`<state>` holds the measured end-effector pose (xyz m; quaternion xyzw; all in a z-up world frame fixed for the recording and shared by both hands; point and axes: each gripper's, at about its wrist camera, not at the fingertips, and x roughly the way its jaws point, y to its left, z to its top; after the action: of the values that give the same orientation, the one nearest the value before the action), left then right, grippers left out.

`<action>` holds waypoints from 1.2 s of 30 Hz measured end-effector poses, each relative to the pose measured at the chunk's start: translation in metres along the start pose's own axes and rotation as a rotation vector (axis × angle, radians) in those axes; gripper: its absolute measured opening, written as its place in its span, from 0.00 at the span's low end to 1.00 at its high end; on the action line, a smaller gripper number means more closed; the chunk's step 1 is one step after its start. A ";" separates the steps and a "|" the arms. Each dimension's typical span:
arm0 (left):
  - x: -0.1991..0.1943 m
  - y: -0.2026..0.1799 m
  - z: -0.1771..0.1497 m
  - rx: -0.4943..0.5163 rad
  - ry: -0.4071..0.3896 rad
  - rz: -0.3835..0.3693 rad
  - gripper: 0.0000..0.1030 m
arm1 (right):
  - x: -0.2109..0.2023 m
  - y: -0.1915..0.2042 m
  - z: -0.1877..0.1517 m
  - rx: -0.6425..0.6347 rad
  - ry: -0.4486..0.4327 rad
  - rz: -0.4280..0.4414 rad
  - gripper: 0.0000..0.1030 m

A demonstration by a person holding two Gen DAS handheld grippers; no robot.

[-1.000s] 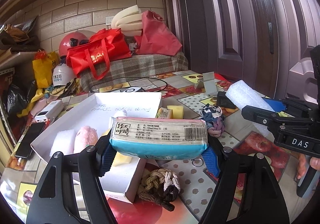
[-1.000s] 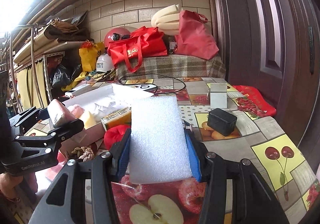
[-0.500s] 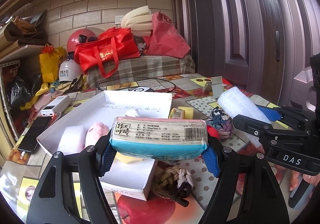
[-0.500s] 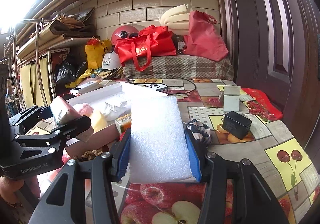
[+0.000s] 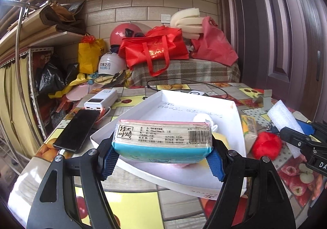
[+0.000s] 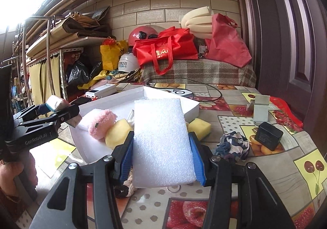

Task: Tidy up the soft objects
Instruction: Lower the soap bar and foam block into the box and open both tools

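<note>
A blue-and-pink tissue pack (image 5: pixel 162 143) sits clamped between the blue pads of my left gripper (image 5: pixel 162 159), held above the near edge of the white tray (image 5: pixel 184 104). My right gripper (image 6: pixel 161 159) is shut on a white foam block (image 6: pixel 161 139), just off the tray's (image 6: pixel 114 100) near right side. Inside the tray lie a pink plush (image 6: pixel 101 123), a yellow sponge (image 6: pixel 117 136) and a white foam piece. The right wrist view shows the left gripper (image 6: pixel 55 110) at the left. A red plush ball (image 5: pixel 265 145) lies beside the tray.
On the fruit-print tablecloth lie a second yellow sponge (image 6: pixel 199 126), a patterned fabric bundle (image 6: pixel 233 145), a black adapter (image 6: pixel 268 136) and a knotted rope (image 6: pixel 126 186). A phone (image 5: pixel 77 128) and power bank (image 5: pixel 102 100) lie left of the tray. Bags and helmets crowd the back.
Both grippers have swung left, each keeping its hold. The tissue pack now hangs over the tray's near edge, and the foam block has come closer to the tray.
</note>
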<state>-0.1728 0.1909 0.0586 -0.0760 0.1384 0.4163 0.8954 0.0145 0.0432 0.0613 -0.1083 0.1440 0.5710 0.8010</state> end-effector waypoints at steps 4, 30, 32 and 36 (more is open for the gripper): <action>0.015 0.013 0.004 -0.012 0.009 0.036 0.72 | 0.018 0.008 0.006 0.012 0.019 0.021 0.49; 0.106 0.047 0.031 -0.109 0.109 0.127 0.83 | 0.125 0.036 0.042 0.027 0.105 -0.017 0.54; 0.104 0.043 0.031 -0.093 0.098 0.145 1.00 | 0.125 0.036 0.042 0.029 0.109 -0.028 0.83; 0.102 0.038 0.032 -0.066 0.081 0.172 1.00 | 0.120 0.040 0.043 0.010 0.079 -0.036 0.98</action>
<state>-0.1339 0.2971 0.0562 -0.1101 0.1668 0.4926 0.8470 0.0183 0.1767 0.0587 -0.1292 0.1764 0.5509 0.8054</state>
